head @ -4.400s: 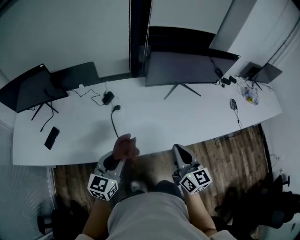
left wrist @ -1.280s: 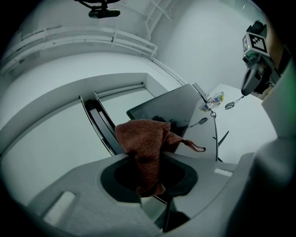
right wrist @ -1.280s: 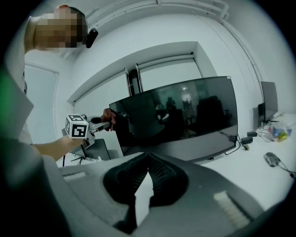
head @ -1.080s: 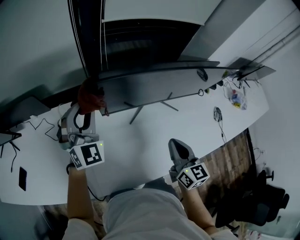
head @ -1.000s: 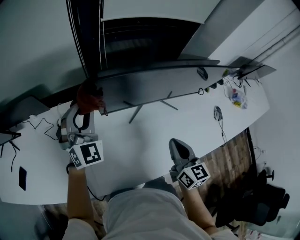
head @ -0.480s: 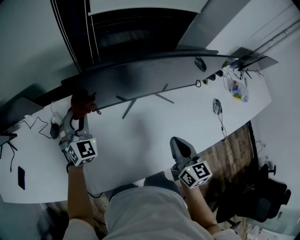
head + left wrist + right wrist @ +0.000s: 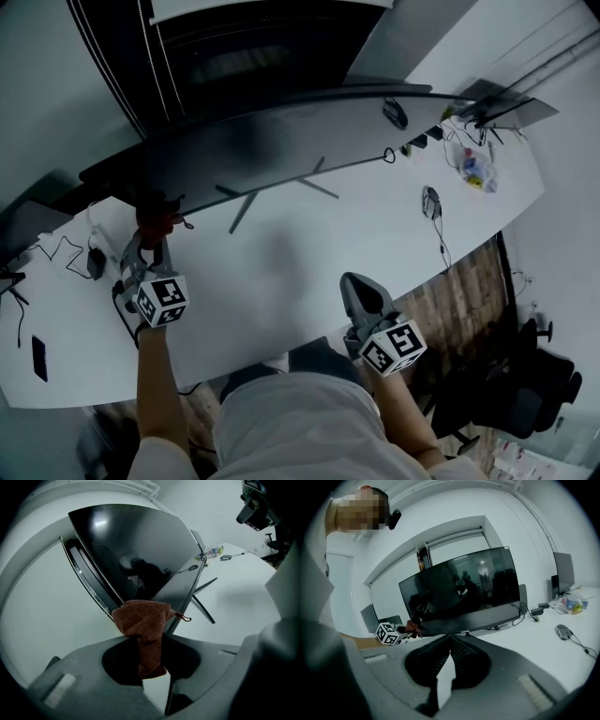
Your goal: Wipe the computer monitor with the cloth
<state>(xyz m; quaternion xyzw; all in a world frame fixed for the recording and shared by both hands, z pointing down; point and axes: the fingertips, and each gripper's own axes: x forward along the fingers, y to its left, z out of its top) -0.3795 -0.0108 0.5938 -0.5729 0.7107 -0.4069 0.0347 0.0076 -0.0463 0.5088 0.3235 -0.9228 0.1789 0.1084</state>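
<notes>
A wide curved black monitor (image 7: 281,141) stands on the white desk (image 7: 309,253); it also fills the left gripper view (image 7: 136,545) and the right gripper view (image 7: 464,592). My left gripper (image 7: 150,242) is shut on a reddish-brown cloth (image 7: 157,222), and the bunched cloth (image 7: 143,618) sits against the screen's lower left corner. In the right gripper view the cloth (image 7: 412,627) shows at that same corner. My right gripper (image 7: 359,284) hangs near my body over the desk's front edge, shut with nothing in it (image 7: 450,637).
A phone (image 7: 38,357), a power adapter (image 7: 94,262) and loose cables lie at the desk's left end beside another dark screen (image 7: 33,216). A mouse (image 7: 430,202), plugs and a small bag (image 7: 473,164) lie at the right end. Office chairs (image 7: 525,394) stand on the wooden floor.
The left gripper carried the cloth from near my body up to the monitor's left side, then slid down to its lower left corner. The right gripper stayed put.
</notes>
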